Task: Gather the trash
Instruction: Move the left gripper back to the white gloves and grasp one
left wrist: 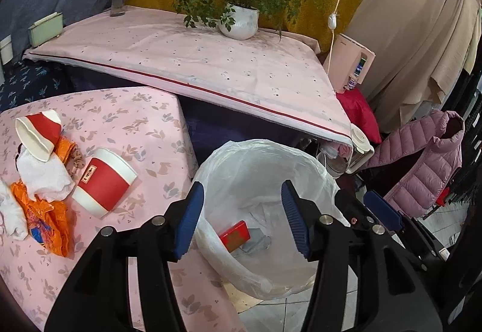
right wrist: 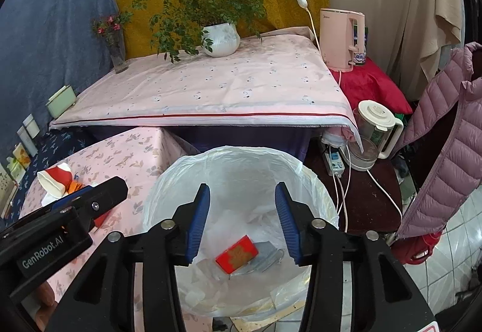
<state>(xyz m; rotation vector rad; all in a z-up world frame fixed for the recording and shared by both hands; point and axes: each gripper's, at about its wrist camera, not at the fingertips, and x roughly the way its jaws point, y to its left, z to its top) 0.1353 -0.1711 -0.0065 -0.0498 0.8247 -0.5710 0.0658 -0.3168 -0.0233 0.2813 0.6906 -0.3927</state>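
Left gripper (left wrist: 241,217) and right gripper (right wrist: 242,222): jaws half apart, empty, above white plastic-lined bin (right wrist: 313,181). Flat red rectangular box (right wrist: 237,253) at bottom, long axis diagonal, lower-left to upper-right.

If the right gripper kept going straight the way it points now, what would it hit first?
Probably the red box lying in the lined bin. The right gripper is open, empty and aimed down into the bin; depth is hard to judge.
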